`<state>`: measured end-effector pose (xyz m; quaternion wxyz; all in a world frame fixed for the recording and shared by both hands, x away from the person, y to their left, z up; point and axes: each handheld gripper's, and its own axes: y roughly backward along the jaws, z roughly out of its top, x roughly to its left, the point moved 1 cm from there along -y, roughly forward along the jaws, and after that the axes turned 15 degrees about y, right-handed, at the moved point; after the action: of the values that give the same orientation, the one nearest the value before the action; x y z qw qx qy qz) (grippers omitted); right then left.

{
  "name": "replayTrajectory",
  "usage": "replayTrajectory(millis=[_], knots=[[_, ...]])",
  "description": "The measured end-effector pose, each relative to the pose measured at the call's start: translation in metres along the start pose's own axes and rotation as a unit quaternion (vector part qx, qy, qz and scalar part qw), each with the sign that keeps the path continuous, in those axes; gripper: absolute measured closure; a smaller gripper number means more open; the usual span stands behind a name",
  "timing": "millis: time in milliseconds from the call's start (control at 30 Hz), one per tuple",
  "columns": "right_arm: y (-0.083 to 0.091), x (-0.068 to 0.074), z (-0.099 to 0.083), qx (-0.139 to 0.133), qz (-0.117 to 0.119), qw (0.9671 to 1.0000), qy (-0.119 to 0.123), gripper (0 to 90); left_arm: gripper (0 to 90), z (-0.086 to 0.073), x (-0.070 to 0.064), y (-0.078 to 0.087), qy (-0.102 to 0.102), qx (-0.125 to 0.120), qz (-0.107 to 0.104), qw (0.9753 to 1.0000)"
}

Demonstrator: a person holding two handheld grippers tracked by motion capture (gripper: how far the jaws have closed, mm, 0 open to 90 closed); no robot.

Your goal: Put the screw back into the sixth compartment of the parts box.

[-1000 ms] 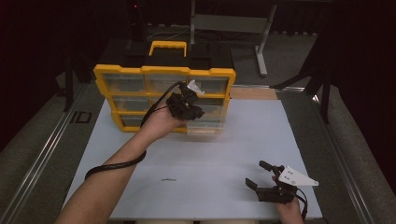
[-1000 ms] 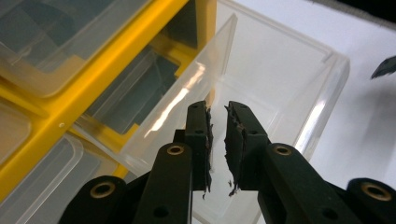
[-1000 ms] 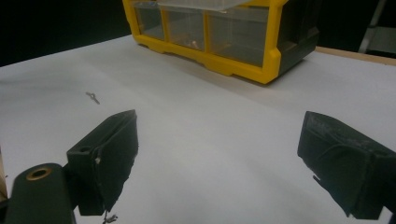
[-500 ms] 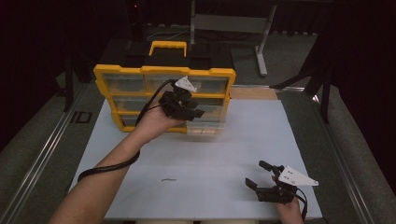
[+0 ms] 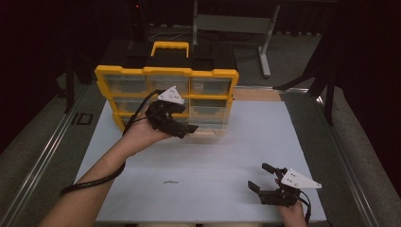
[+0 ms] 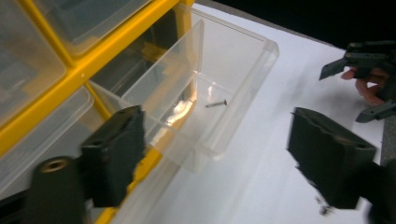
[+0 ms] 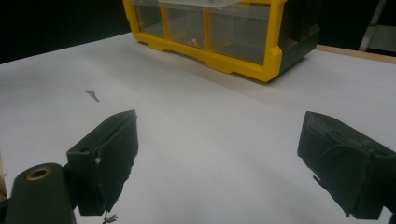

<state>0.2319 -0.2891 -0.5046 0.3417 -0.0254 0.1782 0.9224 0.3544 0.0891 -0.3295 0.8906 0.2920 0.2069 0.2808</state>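
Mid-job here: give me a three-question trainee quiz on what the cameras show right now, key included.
1. True or false: the clear drawer is pulled out of the yellow organizer.
2. What lies inside that drawer? A) a small screw B) a battery C) a coin
3. Fill in: the right gripper sits low over the white table with its jaws ____.

Key: 1 true. 2 A, a small screw. 3 open. The left gripper by the drawer is open too.

The yellow-framed plastic organiser cabinet (image 5: 165, 73) carries clear, colourless drawers (image 6: 219, 88); a dark metal screw (image 6: 215, 103) lies inside one. The tabletop sheet (image 5: 246, 142) is plain white, unpatterned.
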Motion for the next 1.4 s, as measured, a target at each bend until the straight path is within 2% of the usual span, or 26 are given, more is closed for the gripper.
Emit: replayTrajectory(millis=[200,400,500,667,933,1133,1233,1400], knots=[[-0.001,0.0,0.0,0.0,0.0,1.0,0.002,12.4,11.4,-0.018,0.002,0.012,-0.003,-0.012,0.001,0.9999],[-0.001,0.0,0.0,0.0,0.001,1.0,0.001,12.4,11.4,-0.037,0.004,0.019,-0.009,-0.015,0.0,0.9999],[-0.001,0.0,0.0,-0.001,0.0,1.0,0.0,12.4,11.4,-0.047,0.004,0.02,-0.007,-0.017,-0.006,0.9998],[-0.001,0.0,0.0,0.0,0.001,1.0,0.0,12.4,11.5,-0.064,0.001,0.022,-0.015,-0.025,-0.015,0.9995],[-0.002,0.001,0.0,0.002,0.002,1.0,0.002,12.4,11.8,-0.089,-0.005,0.017,-0.029,-0.023,-0.031,0.9988],[-0.002,0.001,0.0,0.002,0.002,1.0,0.002,12.4,15.1,-0.104,-0.005,0.013,-0.038,-0.018,-0.053,0.9977],[-0.002,0.001,0.0,0.001,0.003,1.0,0.002,12.4,15.6,-0.114,-0.006,0.01,-0.049,-0.016,-0.051,0.9974],[-0.002,0.001,0.0,0.001,0.003,1.0,0.003,12.4,15.6,-0.128,-0.003,0.003,-0.044,-0.004,-0.055,0.9975]])
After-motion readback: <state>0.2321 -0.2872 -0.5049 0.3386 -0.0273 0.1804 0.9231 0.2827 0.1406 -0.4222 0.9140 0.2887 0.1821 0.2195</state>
